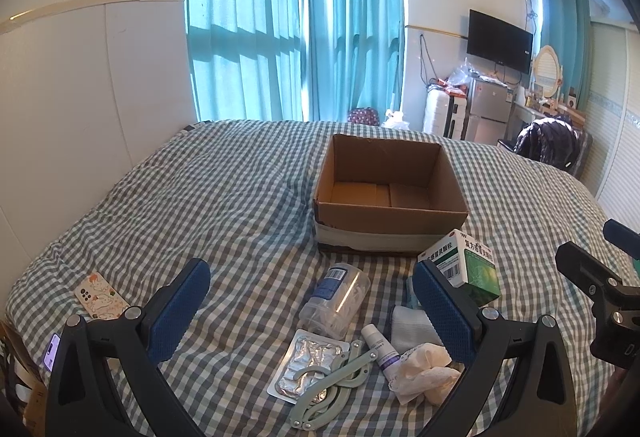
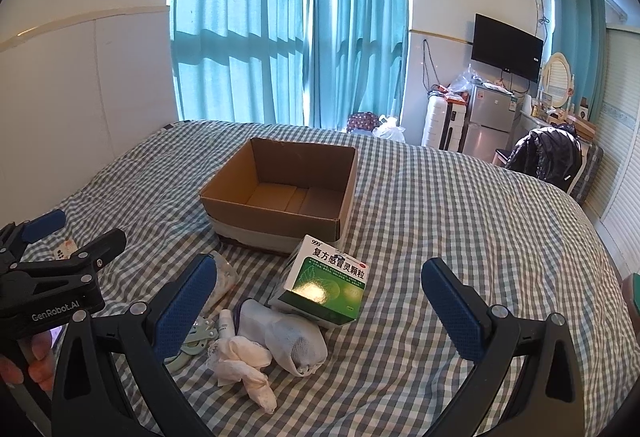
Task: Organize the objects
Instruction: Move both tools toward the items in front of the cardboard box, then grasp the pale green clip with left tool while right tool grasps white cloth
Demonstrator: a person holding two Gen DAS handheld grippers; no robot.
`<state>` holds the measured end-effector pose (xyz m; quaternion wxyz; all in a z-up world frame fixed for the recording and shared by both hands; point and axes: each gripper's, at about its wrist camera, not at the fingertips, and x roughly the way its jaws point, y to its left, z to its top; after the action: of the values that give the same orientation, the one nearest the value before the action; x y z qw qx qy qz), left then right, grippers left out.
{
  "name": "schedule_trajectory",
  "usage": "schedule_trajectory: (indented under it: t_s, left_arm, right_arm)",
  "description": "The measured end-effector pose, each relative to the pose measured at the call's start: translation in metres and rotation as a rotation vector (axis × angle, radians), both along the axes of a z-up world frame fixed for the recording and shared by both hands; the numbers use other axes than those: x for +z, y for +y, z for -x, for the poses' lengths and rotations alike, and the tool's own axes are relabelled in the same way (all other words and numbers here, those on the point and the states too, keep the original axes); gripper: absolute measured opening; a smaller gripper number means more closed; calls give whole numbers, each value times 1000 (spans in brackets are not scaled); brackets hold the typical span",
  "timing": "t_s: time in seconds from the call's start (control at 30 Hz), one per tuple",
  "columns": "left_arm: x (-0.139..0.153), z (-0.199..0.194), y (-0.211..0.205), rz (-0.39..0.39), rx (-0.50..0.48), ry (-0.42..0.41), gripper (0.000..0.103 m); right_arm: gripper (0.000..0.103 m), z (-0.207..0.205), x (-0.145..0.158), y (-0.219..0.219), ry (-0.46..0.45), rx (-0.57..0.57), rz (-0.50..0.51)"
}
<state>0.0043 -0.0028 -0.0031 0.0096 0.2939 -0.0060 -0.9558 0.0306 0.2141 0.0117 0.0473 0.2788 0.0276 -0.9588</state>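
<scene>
Both the left gripper (image 1: pixel 312 301) and the right gripper (image 2: pixel 320 301) are hovering with jaws spread wide and empty over the medical clutter near the bed's (image 2: pixel 460 221) front edge, presumably sizing up the medicine box (image 2: pixel 326 283) for the open cardboard box (image 2: pixel 280 193) waiting mid-bed just behind it.

open cardboard box (image 1: pixel 390 193) on checked bed (image 1: pixel 200 197); clear jar (image 1: pixel 334 297), blister pack (image 1: pixel 308 363) lie before it.

Medicine box (image 2: pixel 326 279) at 12 o'clock — "999", "复方感冒灵颗粒"; left gripper (image 2: pixel 52 311) body at 9 o'clock — "GenRobot.AI".
</scene>
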Motion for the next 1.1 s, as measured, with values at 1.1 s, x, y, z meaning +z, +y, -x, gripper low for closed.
schedule_trajectory:
  t_s: [1.1]
  left_arm:
    - [-78, -15, -40, 26, 49, -170, 103]
  right_arm:
    - [98, -4, -60, -24, -184, 89, -65]
